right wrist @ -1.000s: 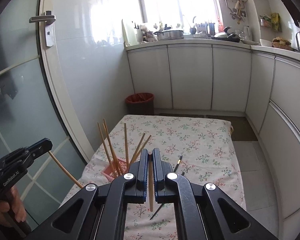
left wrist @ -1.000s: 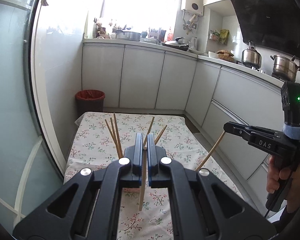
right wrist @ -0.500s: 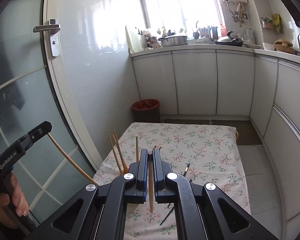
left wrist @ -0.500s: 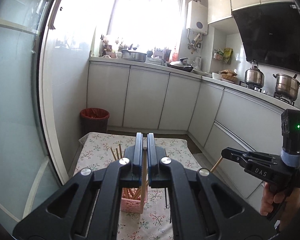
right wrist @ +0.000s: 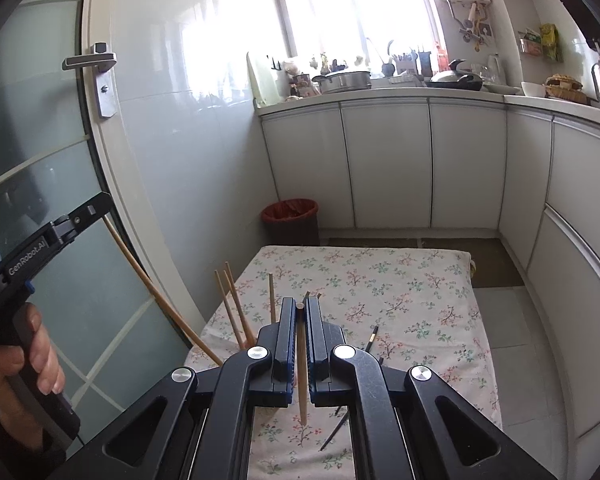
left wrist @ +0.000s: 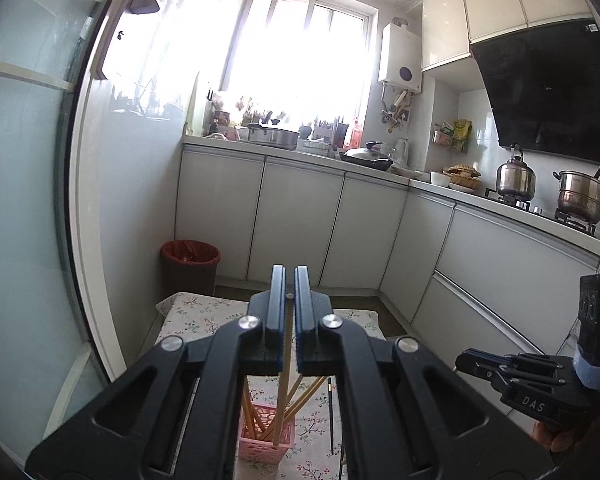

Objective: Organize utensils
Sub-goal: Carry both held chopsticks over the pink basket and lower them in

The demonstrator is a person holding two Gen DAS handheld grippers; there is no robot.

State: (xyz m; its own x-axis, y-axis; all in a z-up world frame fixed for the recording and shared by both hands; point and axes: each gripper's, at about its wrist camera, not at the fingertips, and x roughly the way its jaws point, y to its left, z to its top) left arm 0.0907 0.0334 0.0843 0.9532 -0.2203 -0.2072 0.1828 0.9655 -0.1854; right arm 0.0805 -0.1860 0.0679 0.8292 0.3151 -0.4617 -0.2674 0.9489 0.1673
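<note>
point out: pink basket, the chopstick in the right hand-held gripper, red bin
pink basket [left wrist: 265, 442]: left wrist view, front lattice wall near the base.
chopstick in the right hand-held gripper [right wrist: 302, 408]: right wrist view, lower shaft below the jaws.
red bin [right wrist: 290, 222]: right wrist view, front wall under the liner rim.

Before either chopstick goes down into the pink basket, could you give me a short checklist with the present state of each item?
1. Left gripper clamped on its wooden chopstick: ok.
2. Right gripper clamped on its own chopstick: ok.
3. Left chopstick's tip over the pink basket: ok in the left wrist view; whether it is already inside, cannot tell.
4. Basket upright on the floral cloth: ok.
5. Room among the chopsticks already standing in it: cannot tell.
6. Dark chopsticks still lying on the cloth: not ok.
</note>
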